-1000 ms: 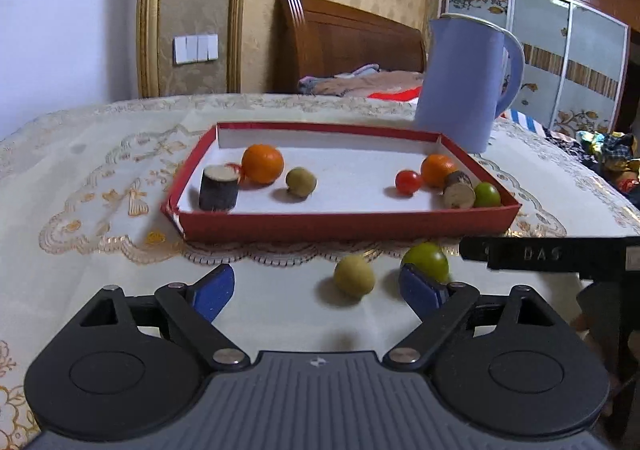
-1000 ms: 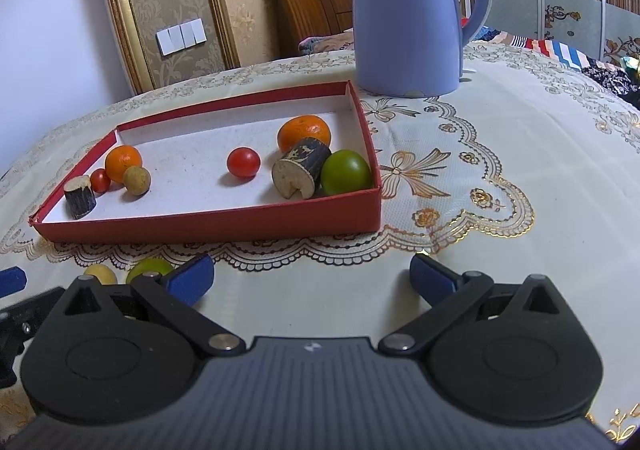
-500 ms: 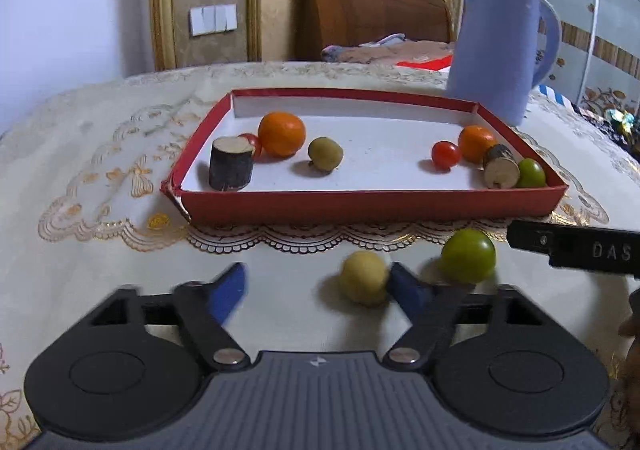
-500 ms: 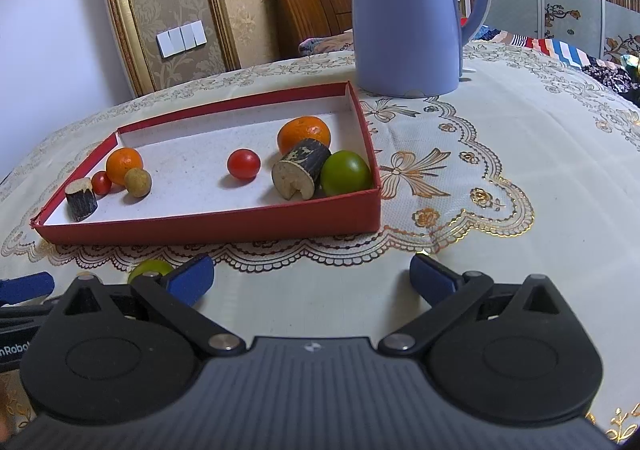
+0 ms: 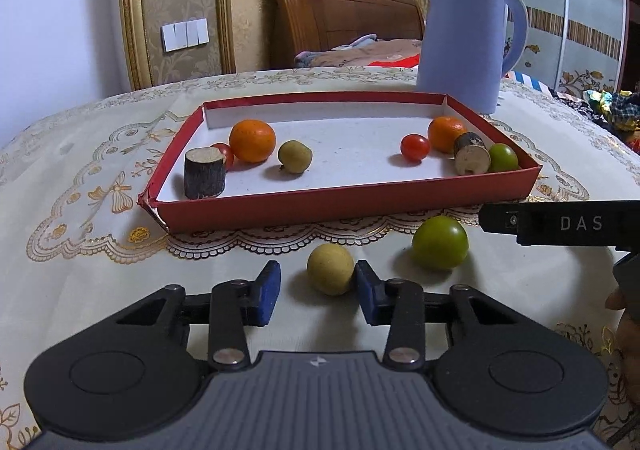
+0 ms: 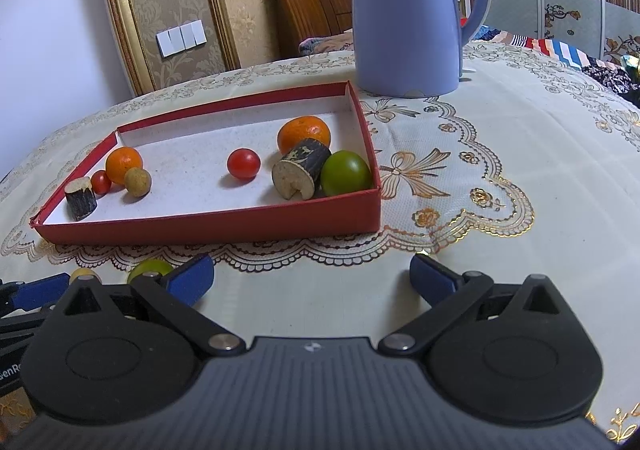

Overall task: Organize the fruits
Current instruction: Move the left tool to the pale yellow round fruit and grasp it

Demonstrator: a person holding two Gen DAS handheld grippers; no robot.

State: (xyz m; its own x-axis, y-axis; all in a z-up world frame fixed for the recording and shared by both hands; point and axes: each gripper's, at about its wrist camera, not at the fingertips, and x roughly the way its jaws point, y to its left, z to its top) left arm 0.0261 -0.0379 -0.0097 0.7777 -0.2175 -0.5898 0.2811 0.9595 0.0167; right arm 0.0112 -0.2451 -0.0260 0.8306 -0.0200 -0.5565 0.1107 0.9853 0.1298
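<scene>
A small yellow fruit (image 5: 330, 274) lies on the tablecloth in front of the red tray (image 5: 352, 202). My left gripper (image 5: 317, 282) has it between its jaws, which are closing. The right blue pad (image 5: 366, 290) touches the fruit, while a gap is left at the left pad (image 5: 269, 290). A green fruit (image 5: 440, 242) lies just to its right. The tray holds two oranges (image 5: 252, 140), two cherry tomatoes (image 5: 415, 147), a yellowish fruit (image 5: 295, 157), a green fruit (image 5: 503, 157) and two wood pieces (image 5: 204, 178). My right gripper (image 6: 310, 274) is open over bare cloth, with nothing between its fingers.
A tall blue kettle (image 5: 464, 38) stands behind the tray's far right corner. A black bar marked DAS (image 5: 560, 224) reaches in from the right, just past the green fruit. A hand (image 5: 626, 326) shows at the right edge. Lace-patterned cloth (image 6: 500, 178) spreads right of the tray.
My left gripper's jaws have narrowed from wide apart to close around the yellow fruit. The right gripper has not moved.
</scene>
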